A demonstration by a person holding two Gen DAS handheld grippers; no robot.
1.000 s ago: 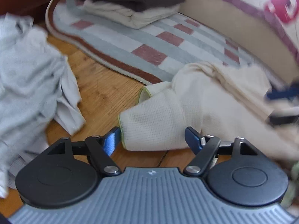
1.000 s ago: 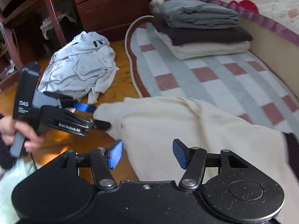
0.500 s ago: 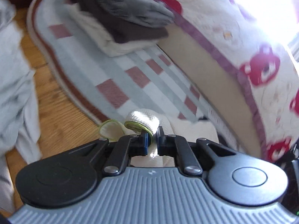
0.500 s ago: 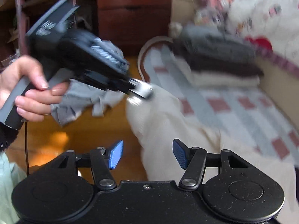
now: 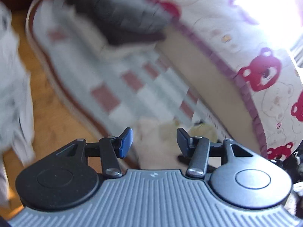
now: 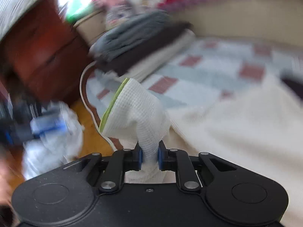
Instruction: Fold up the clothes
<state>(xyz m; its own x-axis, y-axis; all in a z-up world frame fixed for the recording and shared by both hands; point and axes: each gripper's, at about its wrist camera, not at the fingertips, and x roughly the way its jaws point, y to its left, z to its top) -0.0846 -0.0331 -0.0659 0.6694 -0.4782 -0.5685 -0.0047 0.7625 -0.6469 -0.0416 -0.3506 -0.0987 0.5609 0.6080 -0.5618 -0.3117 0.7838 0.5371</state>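
Observation:
A cream waffle-knit garment [image 6: 236, 132] lies across the rug and floor. Its sleeve [image 6: 136, 113], with a green-edged cuff, stands up from my right gripper [image 6: 149, 157], whose jaws are closing and press on it. In the left wrist view my left gripper [image 5: 154, 140] has its jaws opening. The blurred cream cloth [image 5: 151, 151] lies lower down between the fingers, and they are not touching it. A blurred blue and grey shape [image 6: 45, 126] at the left of the right wrist view may be the left gripper.
A stack of folded clothes [image 6: 136, 43] sits on the checked rug [image 6: 208, 66] by the bed [image 5: 246, 56]. A crumpled grey garment [image 5: 11, 94] lies on the wood floor [image 5: 53, 113]. Wooden drawers [image 6: 41, 56] stand behind it.
My left gripper, shut on the green-edged cuff half a second ago, has let go and opened. My right gripper, open before, has rolled, moved in and closed on that sleeve.

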